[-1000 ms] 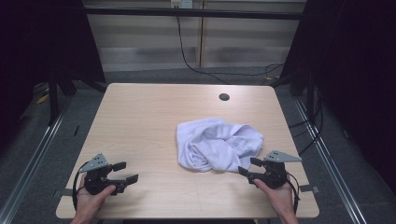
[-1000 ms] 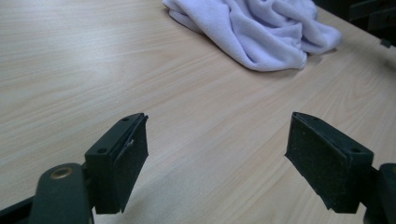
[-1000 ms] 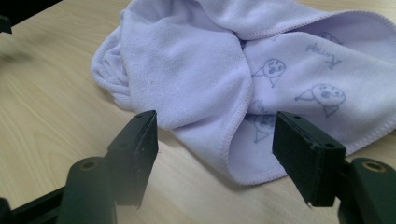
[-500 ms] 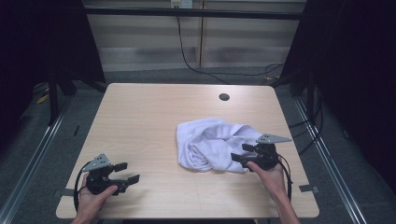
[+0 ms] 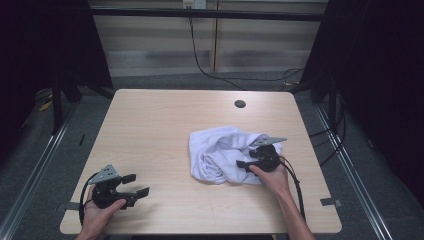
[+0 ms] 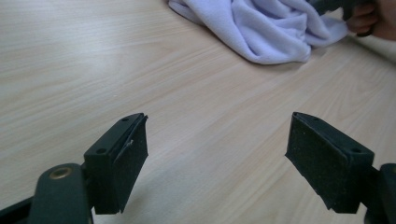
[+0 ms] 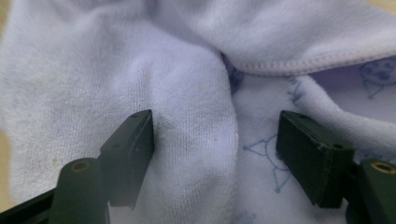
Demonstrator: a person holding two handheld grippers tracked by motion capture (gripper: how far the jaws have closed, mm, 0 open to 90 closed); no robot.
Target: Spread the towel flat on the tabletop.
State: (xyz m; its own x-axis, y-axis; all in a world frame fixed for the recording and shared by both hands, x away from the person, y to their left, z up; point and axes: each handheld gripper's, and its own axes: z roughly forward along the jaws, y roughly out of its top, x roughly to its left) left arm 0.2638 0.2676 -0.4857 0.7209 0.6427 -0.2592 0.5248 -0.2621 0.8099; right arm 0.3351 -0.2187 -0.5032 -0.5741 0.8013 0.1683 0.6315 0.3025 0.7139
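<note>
**Right gripper poised over the crumpled towel, left one idle**

In the high view, one pale towel lay bunched on the right half of the wooden table, well clear of the edges. The right gripper sat on the towel's near right part, the person's right hand behind it. The left gripper rested near the table's front left corner, well apart from the cloth, its jaws spread. One dark round hole marked the far side of the tabletop.

In the left gripper view, the two black jaws stood wide apart over bare wood with nothing between them. The towel lay farther off, with the other hand's fingers at its far edge.

In the right gripper view, the jaws were parted, straddling a raised fold of the towel; a stitched hem and a faint blue print showed to the right. Nothing was pinched yet.

Risk, as I judged it: closing here could catch several layers at once, so a lift would bring up a lump rather than a single edge. A shallow bite on the soft pile could also slip free.

Count: one towel, two grippers, one table, one hole.
</note>
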